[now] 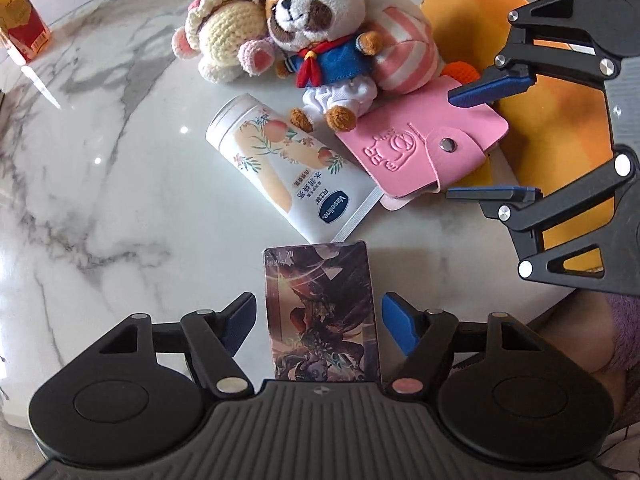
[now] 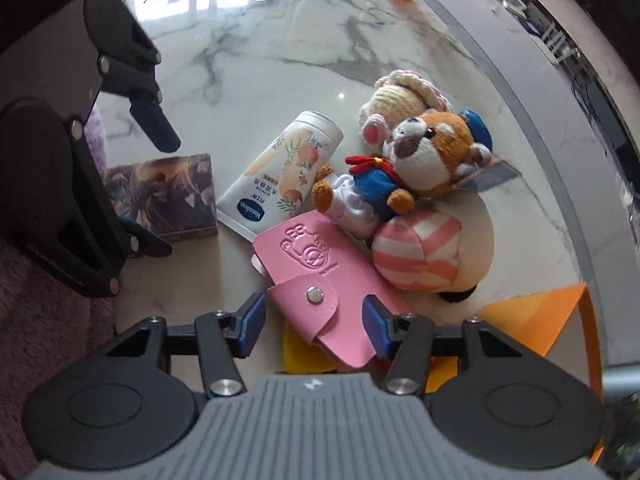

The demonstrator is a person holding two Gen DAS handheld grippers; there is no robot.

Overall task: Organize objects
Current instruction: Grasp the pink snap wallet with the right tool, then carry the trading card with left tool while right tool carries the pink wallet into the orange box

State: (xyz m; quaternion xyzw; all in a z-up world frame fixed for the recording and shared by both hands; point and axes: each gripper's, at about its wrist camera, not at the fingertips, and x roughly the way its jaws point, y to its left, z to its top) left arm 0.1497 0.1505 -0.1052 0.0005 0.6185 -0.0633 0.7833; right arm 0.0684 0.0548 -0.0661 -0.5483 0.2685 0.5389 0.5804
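A glossy white marble table with grey veins fills both views, and a small heap of belongings lies near its edge. The left gripper points down with its blue-padded jaws spread wide either side of a small card box printed with dark fantasy art; the pads stand clear of its long edges, so nothing is held. The box looks light, stiff and smooth-sided, probably best pinched across its narrow width. The right gripper is likewise open, its jaws bracketing the snap-flap end of a pink card wallet without pressing on it. That wallet is soft embossed leather-like material with a metal stud; it is flat and floppy and may sag or fan open, so a hold across the closed flap seems safest. Its far end overlaps something yellow and an orange folder. Between box and wallet lies a white lotion tube with peach artwork, on its side, smooth and likely slippery and able to roll. Behind it lean three soft toys: a plush red panda in a blue sailor top, a cream crocheted doll touching it, and a pink-and-white striped plush. All are light and squashy, easy to grip anywhere. A red and yellow container stands well apart
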